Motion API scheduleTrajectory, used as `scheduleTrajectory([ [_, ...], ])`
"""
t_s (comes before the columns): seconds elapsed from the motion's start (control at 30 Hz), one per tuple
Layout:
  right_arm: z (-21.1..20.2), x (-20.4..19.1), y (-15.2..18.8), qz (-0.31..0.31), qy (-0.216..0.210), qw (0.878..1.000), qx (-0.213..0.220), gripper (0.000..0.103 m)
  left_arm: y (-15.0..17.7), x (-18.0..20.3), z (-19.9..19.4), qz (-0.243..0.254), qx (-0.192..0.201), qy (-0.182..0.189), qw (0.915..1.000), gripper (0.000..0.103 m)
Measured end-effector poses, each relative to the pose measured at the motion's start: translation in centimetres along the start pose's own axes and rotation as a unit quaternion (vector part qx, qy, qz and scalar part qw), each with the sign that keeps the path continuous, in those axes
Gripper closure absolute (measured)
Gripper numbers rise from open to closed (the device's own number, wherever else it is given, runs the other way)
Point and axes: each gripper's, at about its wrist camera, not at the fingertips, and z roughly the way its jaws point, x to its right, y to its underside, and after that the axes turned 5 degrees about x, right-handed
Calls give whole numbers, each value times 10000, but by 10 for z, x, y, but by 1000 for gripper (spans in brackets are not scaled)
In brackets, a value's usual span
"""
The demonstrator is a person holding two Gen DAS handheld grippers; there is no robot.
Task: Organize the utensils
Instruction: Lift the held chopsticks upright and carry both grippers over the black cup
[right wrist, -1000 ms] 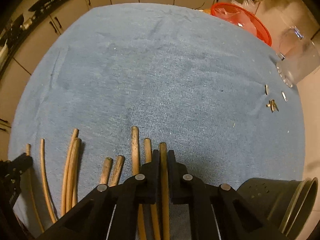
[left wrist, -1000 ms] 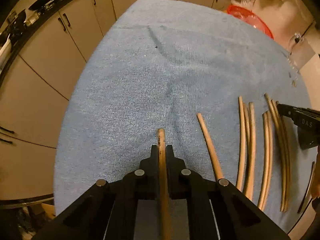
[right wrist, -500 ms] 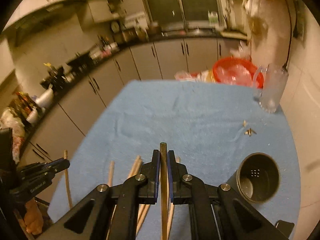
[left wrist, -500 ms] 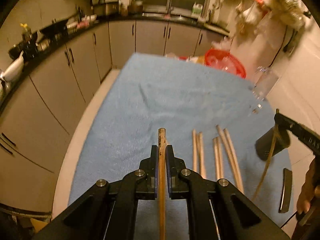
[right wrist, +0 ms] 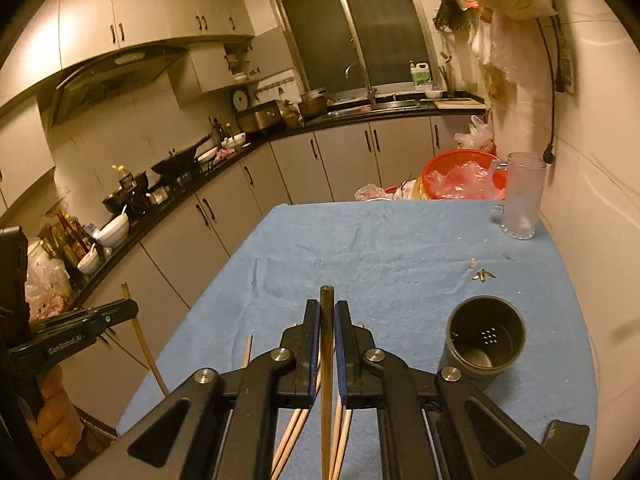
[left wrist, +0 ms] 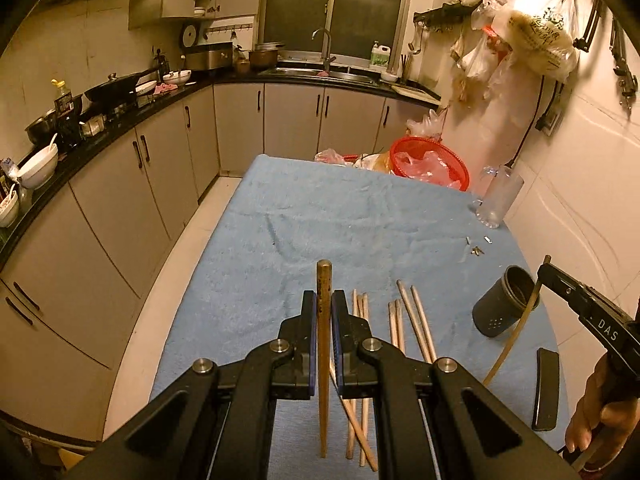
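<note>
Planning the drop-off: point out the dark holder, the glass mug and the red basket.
Holder (right wrist: 485,343): right wrist view, on its inner wall.
Mug (right wrist: 522,196): right wrist view, on the frosted side.
Basket (left wrist: 430,160): left wrist view, on the bags over its far rim.

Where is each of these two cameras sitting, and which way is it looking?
Left wrist view: sits on the left gripper, looking forward and down over the blue cloth; its fingers pinch a chopstick, and the other hand shows at right.
Right wrist view: sits on the right gripper, facing the same way, pinching another chopstick.
Both show the dark holder cup, red basket and glass mug.
</note>
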Motion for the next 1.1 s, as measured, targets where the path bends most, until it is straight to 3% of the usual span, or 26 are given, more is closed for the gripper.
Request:
scheduleTrajectory([
  [0.63, -30, 24, -15, 401, -51, 9985, 359, 96, -23, 28, -26, 237, 306, 106, 9992, 96],
  [0.87, -56, 45, -38, 601, 46, 9952, 776, 96, -46, 58, -35, 383, 414, 399, 9976, 96],
  [1.1, -83, 82, -69, 892, 276, 9876, 1260, 96, -75, 106, -41, 512, 466, 920, 9934, 96],
])
